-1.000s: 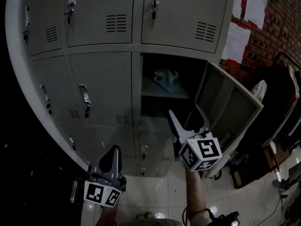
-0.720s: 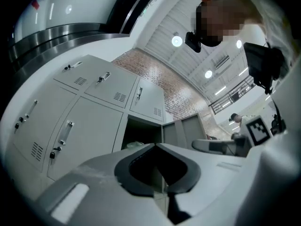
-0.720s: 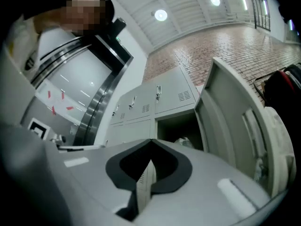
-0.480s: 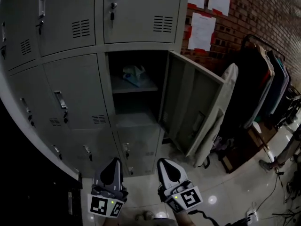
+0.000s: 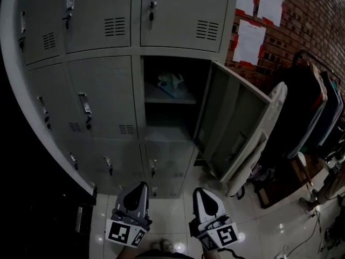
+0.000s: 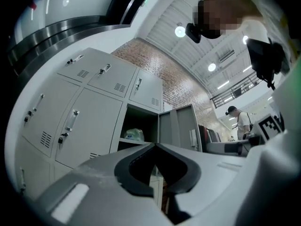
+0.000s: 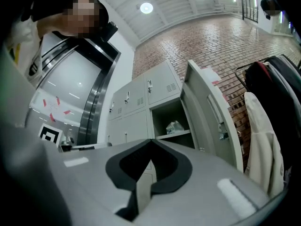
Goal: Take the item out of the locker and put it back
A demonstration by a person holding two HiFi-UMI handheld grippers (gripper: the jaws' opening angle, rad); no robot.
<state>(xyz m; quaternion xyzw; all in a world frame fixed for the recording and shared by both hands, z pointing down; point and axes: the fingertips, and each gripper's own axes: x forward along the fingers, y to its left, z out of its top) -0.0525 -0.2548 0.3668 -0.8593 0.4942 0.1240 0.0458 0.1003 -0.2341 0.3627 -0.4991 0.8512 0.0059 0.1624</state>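
Note:
The grey locker point(image 5: 144, 99) has one compartment standing open, its door point(image 5: 229, 124) swung out to the right. A pale crumpled bag point(image 5: 171, 83) lies on the shelf inside; it also shows in the left gripper view as a bag point(image 6: 134, 134) and in the right gripper view as a bag point(image 7: 174, 126). My left gripper point(image 5: 138, 185) and right gripper point(image 5: 200, 191) are low, side by side, well short of the locker and over the floor. Both are shut with nothing between their jaws, tips meeting at the left gripper point(image 6: 154, 145) and the right gripper point(image 7: 151, 140).
Closed locker doors point(image 5: 102, 93) with handles surround the open compartment. Papers point(image 5: 249, 41) hang on the brick wall. A pale cloth point(image 5: 264, 131) hangs beside the open door, with dark clothes on a rack point(image 5: 312, 101) further right. A person point(image 6: 242, 121) stands in the distance.
My right gripper has drawn back from the open compartment, dropped low and gone from open to shut, empty. The left gripper stays low and shut. The bag remains on the shelf.

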